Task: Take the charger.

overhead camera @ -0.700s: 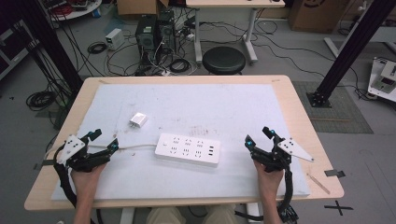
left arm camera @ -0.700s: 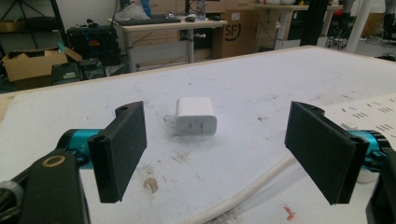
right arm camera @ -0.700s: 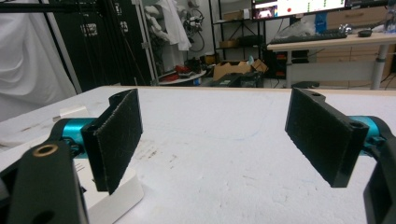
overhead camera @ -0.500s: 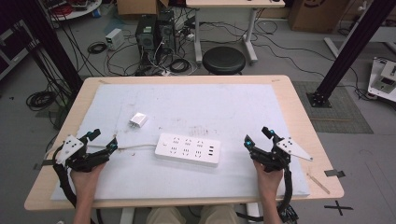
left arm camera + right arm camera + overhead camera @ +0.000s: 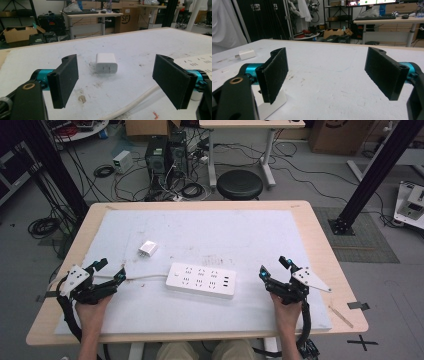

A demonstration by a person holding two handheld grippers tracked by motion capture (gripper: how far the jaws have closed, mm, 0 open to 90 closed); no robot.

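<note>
One white power strip [image 5: 201, 280] lies flat near the middle of the worktop [image 5: 320, 250], its sockets facing up and its white cable [image 5: 145, 278] running off to the left. One small white charger [image 5: 148, 248] sits apart behind it. The left gripper [image 5: 111, 272] and right gripper [image 5: 274, 266] flank the strip, each with jaws spread wide and empty.

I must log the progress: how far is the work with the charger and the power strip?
Nothing looks done: the white charger lies loose on the mat, apart from the power strip. Nothing is in hand; left tongs and right tongs are open. Grasping and plugging probably remain.
</note>
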